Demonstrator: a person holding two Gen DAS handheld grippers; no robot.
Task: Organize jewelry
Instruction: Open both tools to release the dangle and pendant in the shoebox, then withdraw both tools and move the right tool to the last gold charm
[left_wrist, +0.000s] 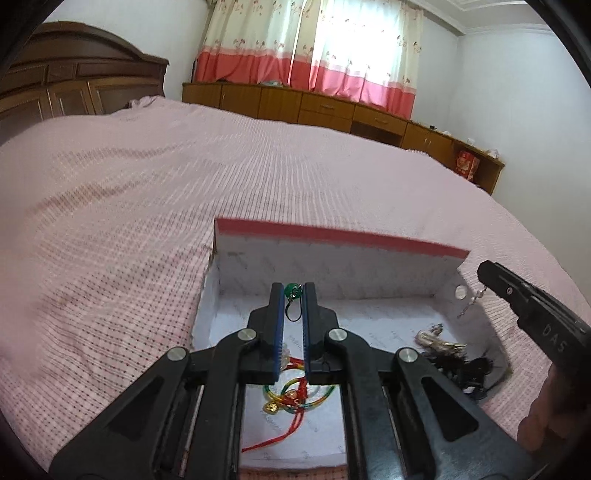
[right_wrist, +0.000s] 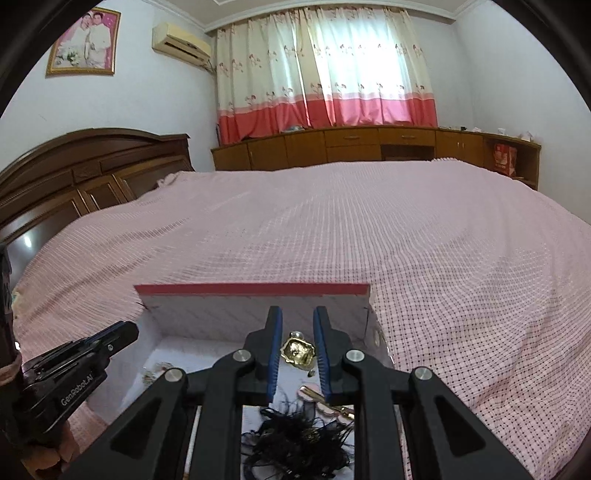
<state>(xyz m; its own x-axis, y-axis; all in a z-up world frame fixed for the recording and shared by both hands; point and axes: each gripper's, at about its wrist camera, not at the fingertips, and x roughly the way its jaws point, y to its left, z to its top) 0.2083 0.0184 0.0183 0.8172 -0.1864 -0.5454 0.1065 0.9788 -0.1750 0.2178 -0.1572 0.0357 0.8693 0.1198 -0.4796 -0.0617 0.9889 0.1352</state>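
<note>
An open white box with a red-edged lid (left_wrist: 332, 236) lies on the pink bedspread; it also shows in the right wrist view (right_wrist: 251, 288). My left gripper (left_wrist: 293, 291) is shut on a green bead pendant (left_wrist: 293, 290) with a black cord, held above the box floor. Below it lie red cords with rainbow rings and a gold bell (left_wrist: 295, 397). My right gripper (right_wrist: 297, 325) is shut on a gold ornate piece with a pearl (right_wrist: 297, 350) over the box's right part. A black feathery piece (right_wrist: 295, 439) and pink-gold clips (right_wrist: 321, 402) lie under it.
The pink checked bedspread (right_wrist: 369, 229) spreads all around the box. A dark wooden headboard (right_wrist: 85, 166) stands at the left, low wooden cabinets (right_wrist: 369, 144) and curtains at the back. A small chain (left_wrist: 467, 304) hangs at the box's right wall.
</note>
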